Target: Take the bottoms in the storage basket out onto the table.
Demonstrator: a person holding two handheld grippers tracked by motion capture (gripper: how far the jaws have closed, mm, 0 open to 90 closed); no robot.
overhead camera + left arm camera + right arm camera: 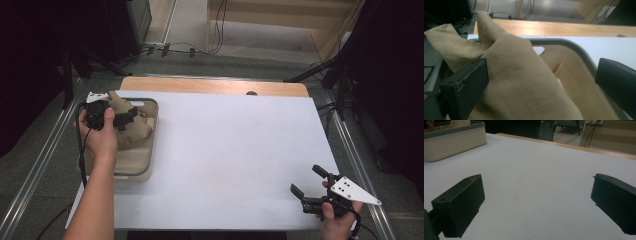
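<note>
A crumpled tan cloth [134, 131] [524, 82] lies heaped in a cream tub with a grey rim [154, 131] [574, 48] at the table's left side. My left gripper [130, 116] [541, 75] reaches into the tub, its jaws spread wide on either side of the cloth's raised fold. The left jaw touches the fabric; the right one stands clear of it. At the table's near right corner my right gripper [306, 179] [539, 200] hovers low and open, with nothing between its jaws. In the right gripper view the tub [454, 141] is far off, with the cloth [459, 123] peeking over its rim.
A white sheet [235, 140] covers the table, with a strip of bare wood [215, 86] along the far edge. Metal rails run down both sides. Cables and dark stands sit on the floor beyond the table.
</note>
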